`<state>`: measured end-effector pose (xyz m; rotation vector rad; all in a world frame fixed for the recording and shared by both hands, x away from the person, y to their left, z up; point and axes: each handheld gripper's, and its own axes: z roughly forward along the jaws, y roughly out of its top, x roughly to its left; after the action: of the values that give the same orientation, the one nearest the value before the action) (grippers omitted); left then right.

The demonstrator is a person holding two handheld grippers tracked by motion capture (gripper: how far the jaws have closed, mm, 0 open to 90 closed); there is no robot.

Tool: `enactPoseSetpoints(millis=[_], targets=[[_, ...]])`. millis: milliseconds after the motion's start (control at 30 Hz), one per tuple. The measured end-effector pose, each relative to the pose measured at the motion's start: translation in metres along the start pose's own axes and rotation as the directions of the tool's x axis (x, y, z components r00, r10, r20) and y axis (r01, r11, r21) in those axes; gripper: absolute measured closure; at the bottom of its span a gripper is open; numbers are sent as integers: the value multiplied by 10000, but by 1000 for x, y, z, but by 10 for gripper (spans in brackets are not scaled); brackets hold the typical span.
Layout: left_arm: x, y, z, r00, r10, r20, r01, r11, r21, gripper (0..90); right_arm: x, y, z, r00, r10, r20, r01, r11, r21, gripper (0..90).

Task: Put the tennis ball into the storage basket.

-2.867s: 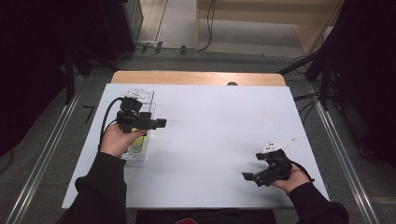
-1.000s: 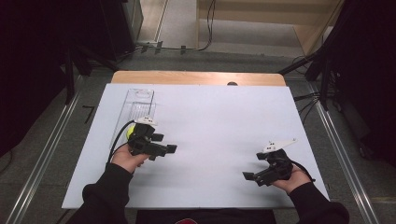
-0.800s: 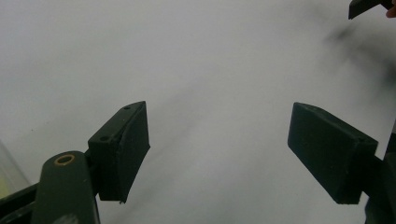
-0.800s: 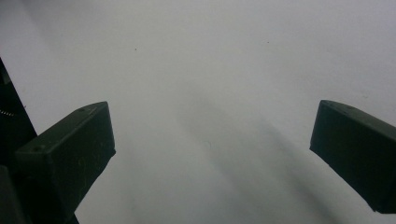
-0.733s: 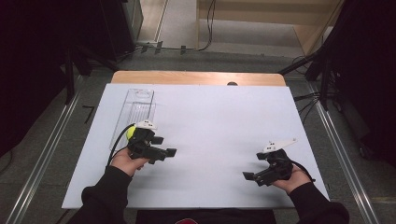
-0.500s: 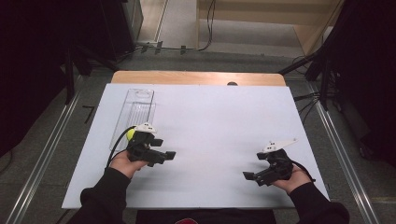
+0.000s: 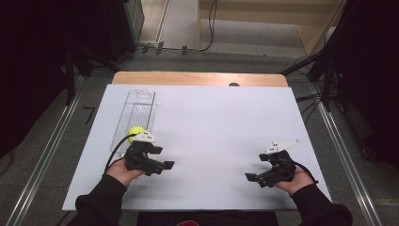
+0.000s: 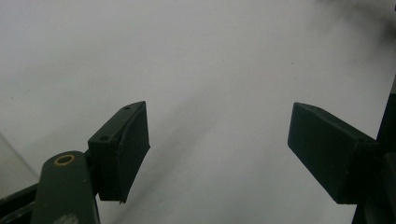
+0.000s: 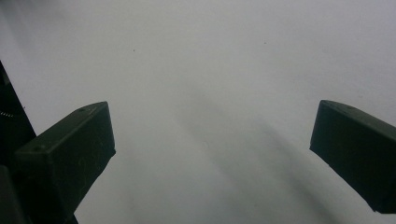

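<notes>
Ball in the tray, both grippers idle

Your left gripper [image 7: 162,165] and right gripper [image 7: 253,178] rest wide, empty, near on the counter [image 7: 211,122]; the yellow ball [image 7: 135,132] sits in the clear tray [image 7: 136,106], far-left of your left gripper, ready for pickup.

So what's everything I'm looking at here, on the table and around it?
Tennis ball: one, yellow-green, in the near end of the clear tray, just beyond the left claw.
Clear plastic tray: one, see-through, long and narrow, on the left part of the sheet.
White sheet: one, covering most of the table.
Wooden table: one, light brown, its far edge showing beyond the sheet.
Cables: several, dark, on the floor beyond the table.
Left claw: one, black, jaws apart, empty, low over the sheet near its front left.
Right claw: one, black, jaws apart, empty, near the front right.
Sleeves: two, black, at the bottom edge.
</notes>
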<state>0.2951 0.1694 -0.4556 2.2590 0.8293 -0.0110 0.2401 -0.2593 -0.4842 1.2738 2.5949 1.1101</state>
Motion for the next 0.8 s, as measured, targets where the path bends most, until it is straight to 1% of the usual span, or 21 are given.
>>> enactPoseSetpoints(millis=[167,233,367,433,467,500,700,800], targets=[[-2,-4,-1,9997,221,86,-222,9997,35,211,0,0,0,10000,41,15,-41,10000,2,0],[-2,-6,-1,9996,287,50,-287,9995,105,211,-1,0,0,10000,38,30,-38,10000,-6,0],[-4,-9,-3,9995,299,103,-299,9995,24,211,-2,-1,-1,9999,107,30,-107,9999,-10,0],[-5,-11,-5,9991,402,98,-403,9991,93,211,-2,-1,-1,9999,112,34,-112,9999,-36,0],[-5,-12,-5,9992,376,112,-376,9993,30,211,-2,-1,-1,9999,107,35,-107,9999,-34,0],[-4,-13,-6,9991,399,120,-400,9992,95,211,-2,0,-1,9999,106,35,-106,9999,-35,0],[-4,-16,-9,9991,418,69,-418,9991,19,211,-2,0,-1,9999,109,40,-108,9999,-44,0],[-6,-18,-11,9989,440,148,-441,9990,62,211,-2,0,-2,10000,83,50,-83,10000,-52,0]])
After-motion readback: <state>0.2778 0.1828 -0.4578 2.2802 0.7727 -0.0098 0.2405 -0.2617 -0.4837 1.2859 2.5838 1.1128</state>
